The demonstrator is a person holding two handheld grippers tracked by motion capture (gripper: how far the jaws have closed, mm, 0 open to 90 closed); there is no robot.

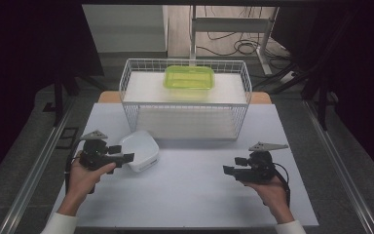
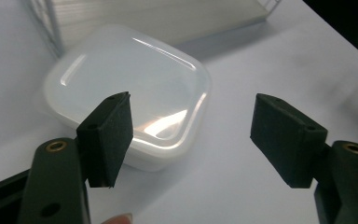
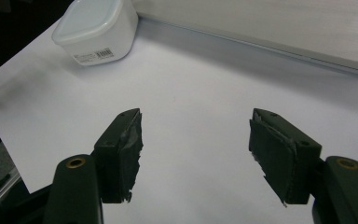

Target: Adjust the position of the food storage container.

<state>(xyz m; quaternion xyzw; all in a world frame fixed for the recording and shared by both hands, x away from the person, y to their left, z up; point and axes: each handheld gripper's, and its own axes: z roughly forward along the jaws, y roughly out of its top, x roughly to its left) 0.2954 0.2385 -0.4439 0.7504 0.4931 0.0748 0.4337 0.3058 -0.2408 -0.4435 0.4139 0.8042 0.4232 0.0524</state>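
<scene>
A white lidded plastic container (image 1: pixel 140 150) sits on the white table, left of centre; it lies close ahead in the left gripper view (image 2: pixel 130 100) and far off at the upper left of the right gripper view (image 3: pixel 96 29). My left gripper (image 1: pixel 128 157) is held just left of it, open, its jaws apart with nothing between them (image 2: pixel 193 140). My right gripper (image 1: pixel 230 169) hovers over bare table at the right, open and empty (image 3: pixel 196 149). A green lidded container (image 1: pixel 189 77) rests on the shelf inside the white wire basket (image 1: pixel 126 85).
The wire basket stands at the back centre of the white table (image 1: pixel 190 195), its lower white board visible in both gripper views. Dark floor, metal rails and cables surround the table.
</scene>
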